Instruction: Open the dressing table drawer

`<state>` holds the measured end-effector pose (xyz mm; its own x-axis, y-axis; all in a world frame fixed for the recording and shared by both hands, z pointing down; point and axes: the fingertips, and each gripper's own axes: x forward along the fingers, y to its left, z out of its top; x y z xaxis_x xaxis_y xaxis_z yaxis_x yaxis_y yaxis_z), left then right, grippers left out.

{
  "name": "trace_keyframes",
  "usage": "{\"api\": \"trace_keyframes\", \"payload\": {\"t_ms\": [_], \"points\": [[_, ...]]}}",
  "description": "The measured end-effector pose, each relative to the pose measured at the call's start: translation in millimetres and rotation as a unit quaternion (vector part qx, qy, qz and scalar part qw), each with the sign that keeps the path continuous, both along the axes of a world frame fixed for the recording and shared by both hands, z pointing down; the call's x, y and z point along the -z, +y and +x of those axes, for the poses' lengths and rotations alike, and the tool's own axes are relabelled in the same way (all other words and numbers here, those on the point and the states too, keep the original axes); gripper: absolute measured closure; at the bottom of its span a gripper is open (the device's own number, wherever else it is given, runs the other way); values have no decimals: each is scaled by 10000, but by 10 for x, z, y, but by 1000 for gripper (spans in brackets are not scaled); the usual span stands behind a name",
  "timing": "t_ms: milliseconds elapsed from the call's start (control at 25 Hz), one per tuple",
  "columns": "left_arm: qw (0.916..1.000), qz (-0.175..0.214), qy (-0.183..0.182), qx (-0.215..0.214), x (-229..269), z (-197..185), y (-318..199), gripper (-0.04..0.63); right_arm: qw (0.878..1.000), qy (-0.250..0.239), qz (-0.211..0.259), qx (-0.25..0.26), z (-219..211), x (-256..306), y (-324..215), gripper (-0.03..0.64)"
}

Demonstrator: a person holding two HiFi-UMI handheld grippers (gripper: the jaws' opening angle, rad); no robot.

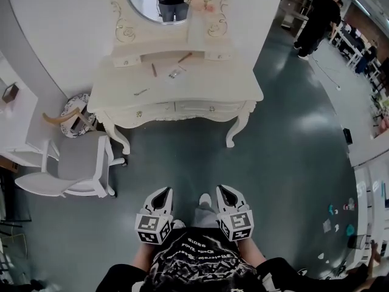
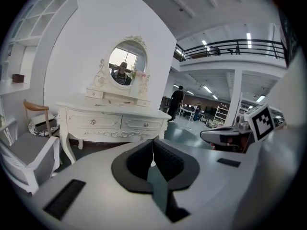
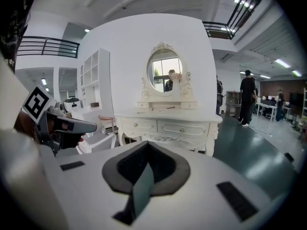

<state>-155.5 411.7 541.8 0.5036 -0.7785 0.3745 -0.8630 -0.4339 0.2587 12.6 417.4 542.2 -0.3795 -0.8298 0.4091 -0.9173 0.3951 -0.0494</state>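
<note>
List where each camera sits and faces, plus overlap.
Head view: on the person's head, looking steeply down toward the dressing table; shows left gripper, right gripper, shirt.
Left gripper view: on the left gripper, looking along its closed jaws at the table's front; right gripper shows at right.
Right gripper view: on the right gripper, looking along its closed jaws at the same front; left gripper shows at left.
Shared: all three see the dressing table and its mirror.

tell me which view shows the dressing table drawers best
Left gripper view: the drawers appear largest, both knobs clear. Right gripper view shows them slightly smaller; head view sees them steeply from above.
</note>
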Motion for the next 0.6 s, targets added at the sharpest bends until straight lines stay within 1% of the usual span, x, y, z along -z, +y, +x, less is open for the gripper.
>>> {"api": "trace_keyframes", "payload": {"t_ms": [280, 480, 600], "points": [[9999, 11, 119, 82, 25, 147, -296, 578, 9998, -13, -79, 170, 95, -65, -315, 607], [10000, 19, -8, 29, 10, 307, -520, 578, 9998, -125, -84, 143, 252, -74, -548, 607], [10000, 54, -25, 36, 31, 389, -683, 578, 9998, -143, -59, 140, 335, -66, -705, 607]]}}
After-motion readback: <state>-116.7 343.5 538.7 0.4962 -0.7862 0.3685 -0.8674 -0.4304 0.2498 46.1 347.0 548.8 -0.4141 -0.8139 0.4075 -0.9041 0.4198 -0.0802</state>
